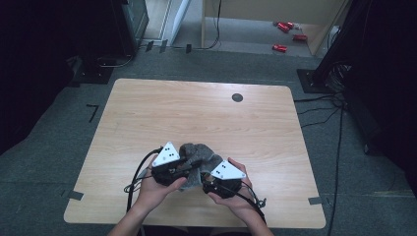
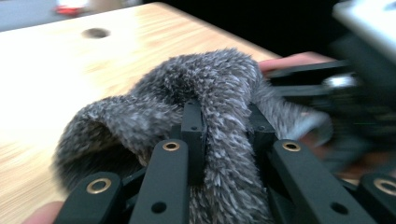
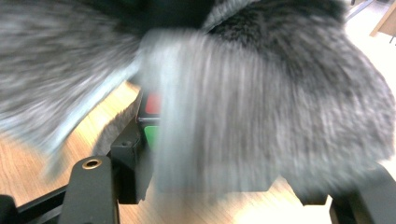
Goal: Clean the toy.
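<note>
Fuzzy grey cloth [image 1: 195,156], something like a plush sock or small towel, sits bunched near the front edge of the counter [image 1: 196,108], strung between my two tongs. From the high view its long axis runs roughly left to right, from my left tongs [image 1: 178,169] across to my right tongs [image 1: 209,178], with the bulk of the pile humped up just beyond both.

In the left gripper view, I see a ridge of the fabric [image 2: 219,116] pinched between the two black jaws; they stand close together with the pile squeezed flat between the pads, so I read the left tongs as clamped on the cloth. Beyond that grip the material loops over to the left in an open, tube-like fold [image 2: 98,135], resting on the wood.

In the right gripper view the cloth [image 3: 261,102] hangs across the jaws, blurred, and covers the pads. The jaws stand some way apart with a thick fold between them; I judge the right tongs to have hold of it, though less surely.

Both hands are equally near, each at one end. So the next move turns on that shared axis: drawing the tongs apart along it should, I judge, stretch the cloth flat.
</note>
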